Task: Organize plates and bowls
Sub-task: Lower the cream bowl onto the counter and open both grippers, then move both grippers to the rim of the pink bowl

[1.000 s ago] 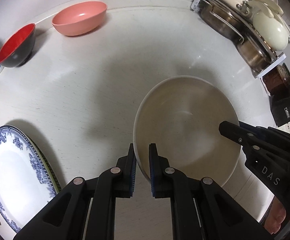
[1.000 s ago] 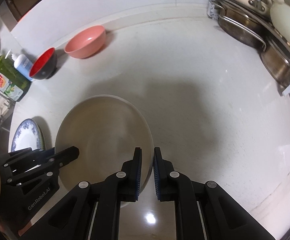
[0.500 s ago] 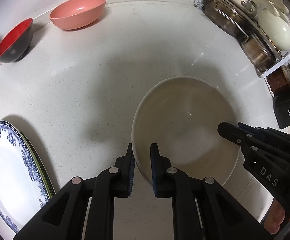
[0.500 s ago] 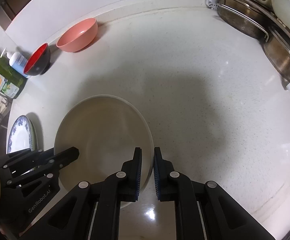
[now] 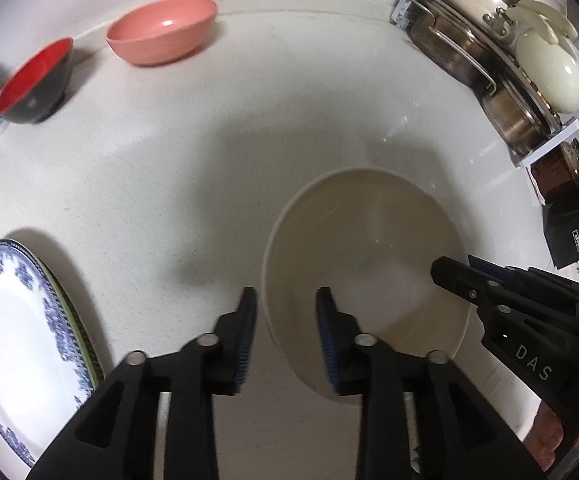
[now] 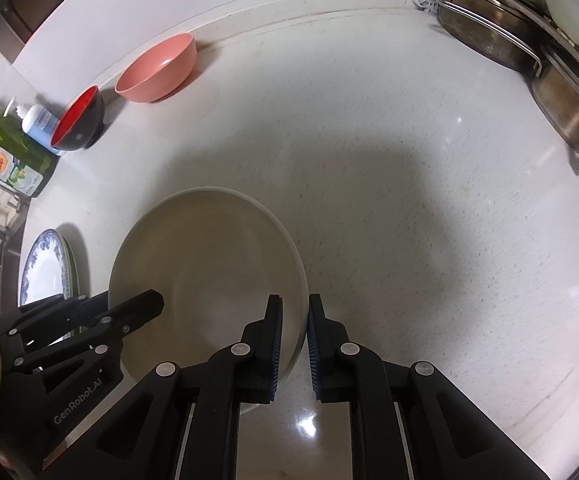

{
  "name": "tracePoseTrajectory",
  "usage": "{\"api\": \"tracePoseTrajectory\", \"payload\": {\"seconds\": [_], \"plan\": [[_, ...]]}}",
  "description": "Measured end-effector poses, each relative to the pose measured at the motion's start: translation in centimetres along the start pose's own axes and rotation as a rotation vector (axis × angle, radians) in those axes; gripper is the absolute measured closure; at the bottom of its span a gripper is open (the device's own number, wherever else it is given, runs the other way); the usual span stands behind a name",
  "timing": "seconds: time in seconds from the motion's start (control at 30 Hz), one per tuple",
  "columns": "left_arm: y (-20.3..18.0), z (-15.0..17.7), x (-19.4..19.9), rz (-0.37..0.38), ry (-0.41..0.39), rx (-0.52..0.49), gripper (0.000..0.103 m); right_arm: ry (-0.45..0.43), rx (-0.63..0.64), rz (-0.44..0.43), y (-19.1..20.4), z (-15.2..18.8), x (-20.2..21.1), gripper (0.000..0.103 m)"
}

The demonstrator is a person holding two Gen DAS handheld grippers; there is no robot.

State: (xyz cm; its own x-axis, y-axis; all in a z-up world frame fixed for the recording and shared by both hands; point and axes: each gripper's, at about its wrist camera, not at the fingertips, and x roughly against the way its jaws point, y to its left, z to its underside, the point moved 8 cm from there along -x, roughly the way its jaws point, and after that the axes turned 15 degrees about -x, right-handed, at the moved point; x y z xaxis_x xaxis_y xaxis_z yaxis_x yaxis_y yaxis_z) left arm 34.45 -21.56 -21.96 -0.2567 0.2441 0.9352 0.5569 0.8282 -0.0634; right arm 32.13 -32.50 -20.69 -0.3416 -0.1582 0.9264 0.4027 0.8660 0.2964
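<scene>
A large beige bowl sits on the white counter, also in the right wrist view. My left gripper is open, its fingers straddling the bowl's left rim without squeezing it. My right gripper is still shut on the bowl's right rim. A pink bowl and a red-and-black bowl stand at the back left. A blue-patterned plate lies on a green-rimmed plate at the near left.
A rack of steel pots and lids stands at the back right. A dish soap bottle and a small blue-white bottle stand by the red bowl. A black device sits at the right edge.
My left gripper has opened and let go of the beige bowl's rim. The right gripper stays shut on it. The bowl has come down onto the counter.
</scene>
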Motion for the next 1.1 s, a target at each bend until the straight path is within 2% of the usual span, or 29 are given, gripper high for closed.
{"api": "tracePoseTrajectory", "payload": {"seconds": [0.07,0.1,0.17,0.37,0.73,0.87,1.1], "plan": [[0.4,-0.3,0.5,-0.032,-0.026,-0.010,0.054,-0.007,0.005,0.005,0.0,0.0,0.1,0.088],[0.7,-0.4,0.9,-0.044,-0.037,-0.010,0.052,-0.018,0.006,0.007,0.0,0.0,0.3,0.086],[1.4,-0.7,1.7,-0.062,-0.065,-0.001,0.044,-0.039,0.004,0.014,0.1,-0.1,0.8,0.071],[4.0,-2.3,4.5,-0.148,-0.156,0.003,0.027,-0.096,0.003,0.018,0.8,-1.0,2.5,0.070],[9.4,-5.1,8.4,-0.239,-0.242,-0.028,0.023,-0.184,0.071,-0.042,6.7,-3.9,4.5,0.070],[11.4,-6.2,9.4,-0.265,-0.252,-0.050,0.022,-0.199,0.079,-0.063,9.0,-4.8,4.8,0.065],[14.9,-8.4,10.2,-0.289,-0.253,-0.062,0.022,-0.215,0.102,-0.068,12.5,-7.1,4.7,0.065]]}}
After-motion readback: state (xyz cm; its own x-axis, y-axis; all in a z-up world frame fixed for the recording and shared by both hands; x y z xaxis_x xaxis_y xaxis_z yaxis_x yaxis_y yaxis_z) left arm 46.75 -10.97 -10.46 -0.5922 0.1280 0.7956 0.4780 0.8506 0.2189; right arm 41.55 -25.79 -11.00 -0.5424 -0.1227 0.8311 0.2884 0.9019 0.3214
